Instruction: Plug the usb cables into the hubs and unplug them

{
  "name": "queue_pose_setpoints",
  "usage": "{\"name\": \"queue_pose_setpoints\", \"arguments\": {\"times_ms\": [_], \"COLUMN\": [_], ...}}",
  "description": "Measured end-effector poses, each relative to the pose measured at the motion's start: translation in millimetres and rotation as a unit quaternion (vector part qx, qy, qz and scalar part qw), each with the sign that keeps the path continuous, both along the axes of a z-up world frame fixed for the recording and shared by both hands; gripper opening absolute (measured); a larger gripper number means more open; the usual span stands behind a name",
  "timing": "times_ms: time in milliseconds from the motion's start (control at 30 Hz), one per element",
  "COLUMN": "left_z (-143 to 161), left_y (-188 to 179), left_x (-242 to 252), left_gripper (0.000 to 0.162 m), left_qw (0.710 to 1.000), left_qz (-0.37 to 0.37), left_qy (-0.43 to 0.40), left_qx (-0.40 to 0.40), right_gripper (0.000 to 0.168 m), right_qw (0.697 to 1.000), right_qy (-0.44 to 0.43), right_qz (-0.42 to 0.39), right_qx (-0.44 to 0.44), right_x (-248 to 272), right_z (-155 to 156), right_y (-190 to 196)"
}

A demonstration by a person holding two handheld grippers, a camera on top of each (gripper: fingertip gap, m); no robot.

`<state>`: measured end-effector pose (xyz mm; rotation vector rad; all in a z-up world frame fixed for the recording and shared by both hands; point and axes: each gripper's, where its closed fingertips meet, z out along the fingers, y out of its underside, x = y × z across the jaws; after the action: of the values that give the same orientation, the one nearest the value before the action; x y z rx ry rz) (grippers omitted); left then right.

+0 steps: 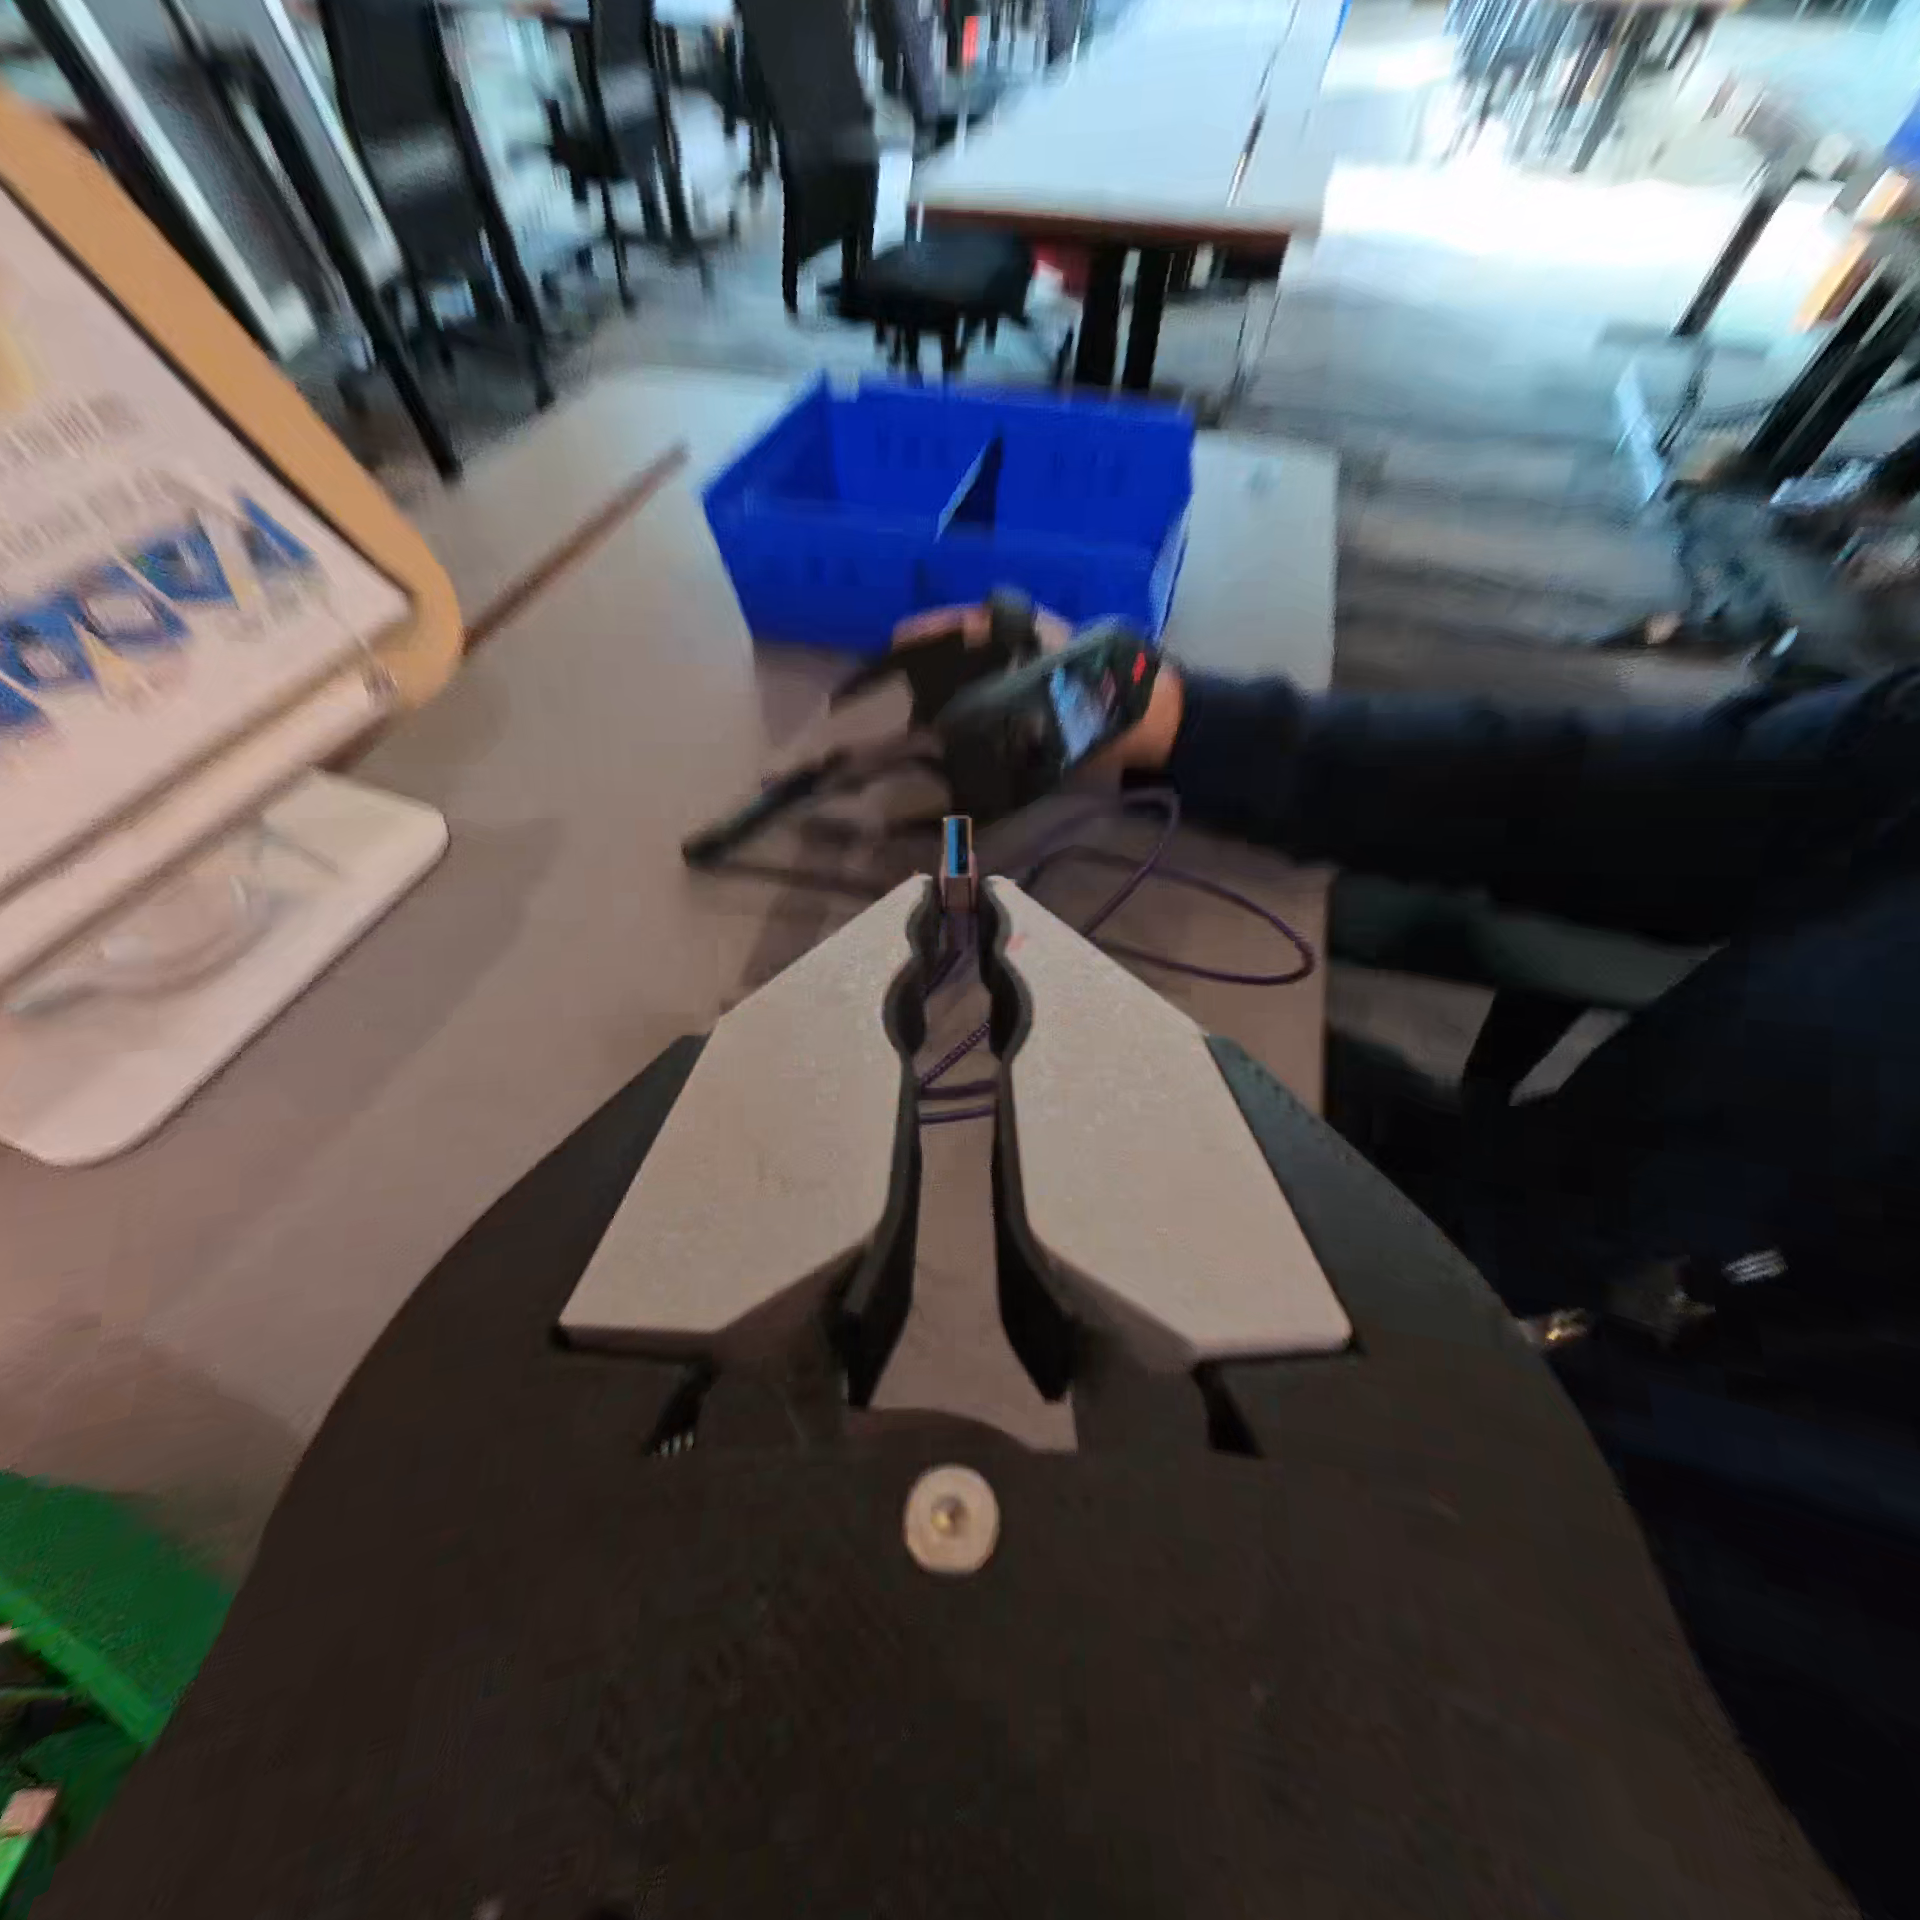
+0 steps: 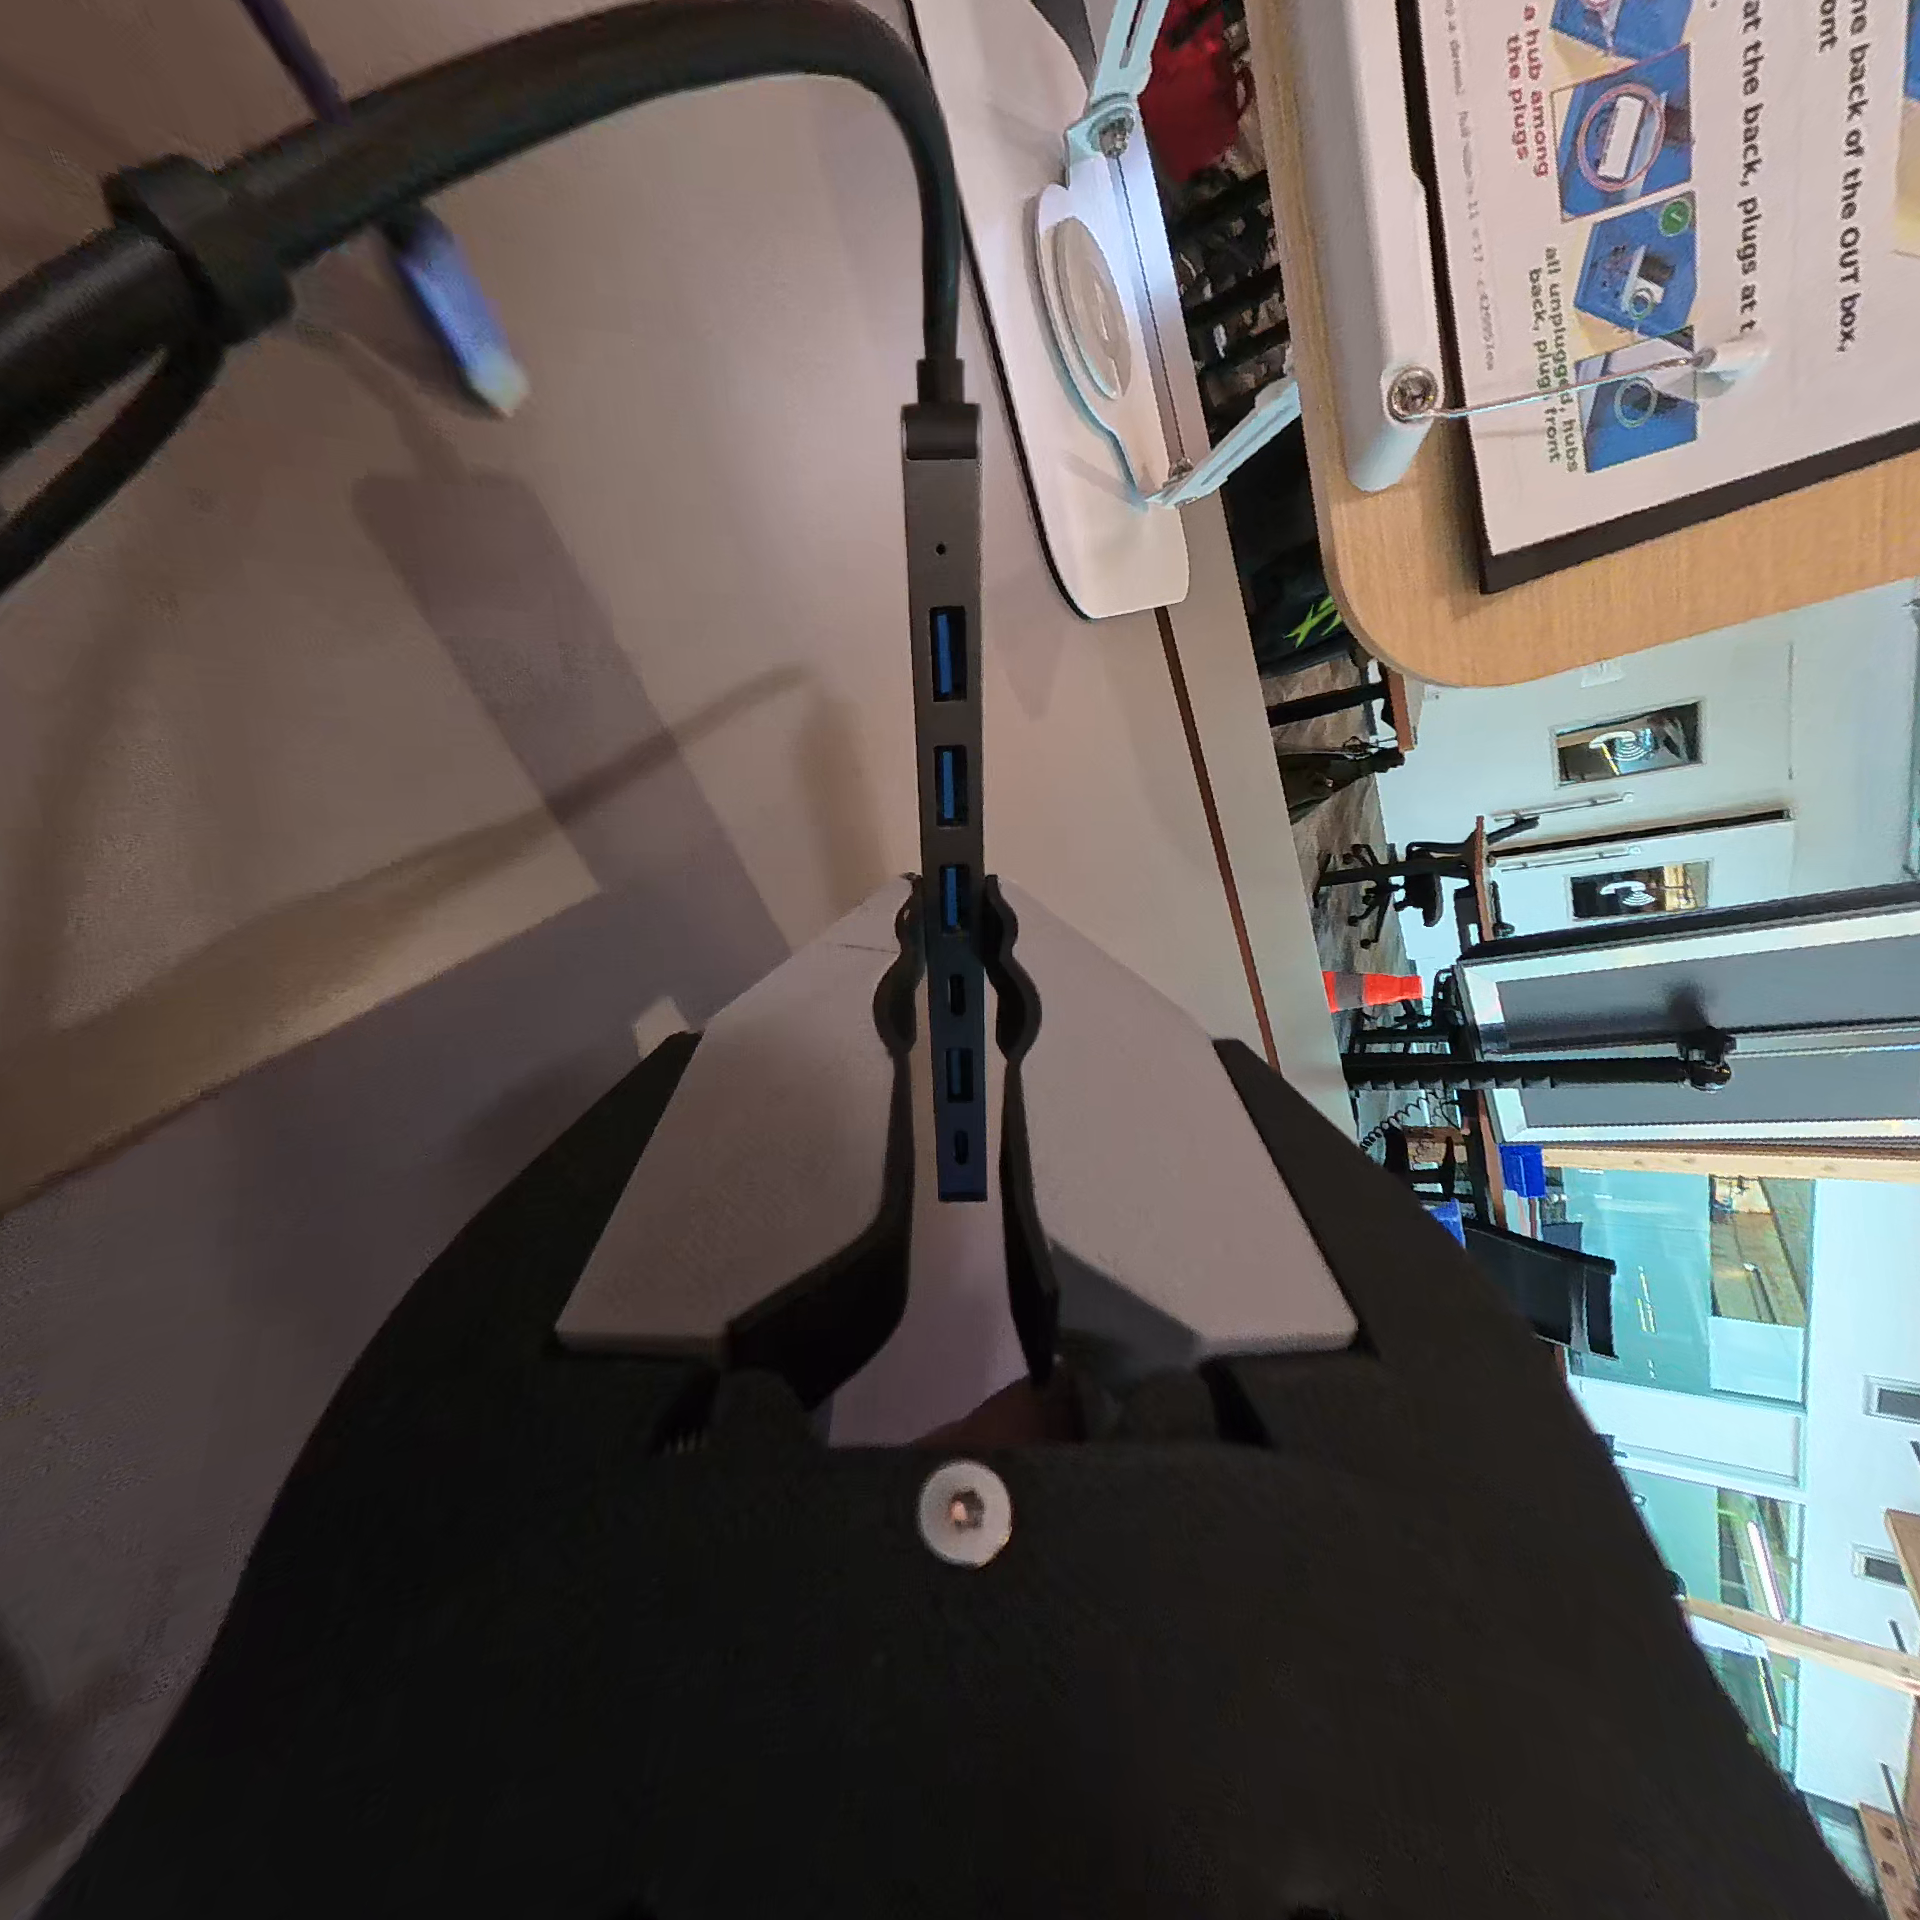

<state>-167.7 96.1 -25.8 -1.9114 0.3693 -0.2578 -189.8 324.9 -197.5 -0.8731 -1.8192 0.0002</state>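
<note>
My left gripper (image 1: 958, 883) is shut on a USB plug (image 1: 958, 852) with a blue insert; its purple braided cable (image 1: 1195, 940) runs back between the fingers and loops on the table. My right gripper (image 2: 951, 888) is shut on a slim dark grey USB hub (image 2: 943, 665), held edge-on, with several blue ports showing and all in view empty. The hub's thick black cable (image 2: 644, 73) arcs up and left. A blurred purple plug (image 2: 457, 312) hangs at upper left in the right wrist view. The right gripper (image 1: 1039, 707) shows far off in the left wrist view, held by a dark-sleeved arm (image 1: 1507, 790).
A blue divided bin (image 1: 935, 520) stands at the table's far side. A framed instruction sign on a white stand (image 1: 156, 727) is at the left and also shows in the right wrist view (image 2: 1662, 260). A green bin (image 1: 73, 1621) is at the lower left. Black cables (image 1: 769, 810) lie mid-table.
</note>
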Motion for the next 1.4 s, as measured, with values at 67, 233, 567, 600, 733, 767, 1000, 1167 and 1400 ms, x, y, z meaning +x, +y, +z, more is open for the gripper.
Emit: {"name": "queue_pose_setpoints", "arguments": {"times_ms": [67,233,567,600,733,767,1000,1167,1400], "left_z": [-43,-94,-114,-114,-111,-112,-128,-109,-128], "left_y": [14,26,11,11,16,19,35,44,57], "left_x": [2,16,10,6,2,2,-8,-35,-33], "left_gripper": [0.003,0.003,0.003,0.003,0.003,0.003,0.003,0.003,0.003], "left_qw": [0.999,0.995,0.981,0.977,0.965,0.965,0.966,0.935,0.928], "left_qz": [0.001,-0.032,-0.002,0.01,0.047,0.058,0.127,0.204,0.191], "left_qy": [0.005,-0.006,0.184,0.208,0.256,0.257,0.224,0.282,0.311], "left_qx": [-0.048,-0.097,-0.061,-0.056,-0.02,-0.015,-0.005,0.069,0.069], "right_gripper": [0.007,0.008,0.008,0.009,0.01,0.009,0.008,0.009,0.009], "right_qw": [1.0,0.997,0.983,0.983,0.986,0.987,0.988,0.988,0.99], "right_qy": [0.001,-0.023,-0.057,-0.056,-0.038,-0.037,-0.043,-0.046,-0.043], "right_qz": [0.0,-0.009,0.032,0.036,0.036,0.036,0.036,0.039,0.038], "right_qx": [0.001,0.079,0.174,0.172,0.156,0.155,0.147,0.141,0.129], "right_x": [1,-3,-14,-14,-13,-13,-11,-10,-10], "right_z": [0,-7,-24,-25,-19,-19,-23,-23,-22], "right_y": [2,8,-11,-12,-11,-10,-10,-15,-17]}}
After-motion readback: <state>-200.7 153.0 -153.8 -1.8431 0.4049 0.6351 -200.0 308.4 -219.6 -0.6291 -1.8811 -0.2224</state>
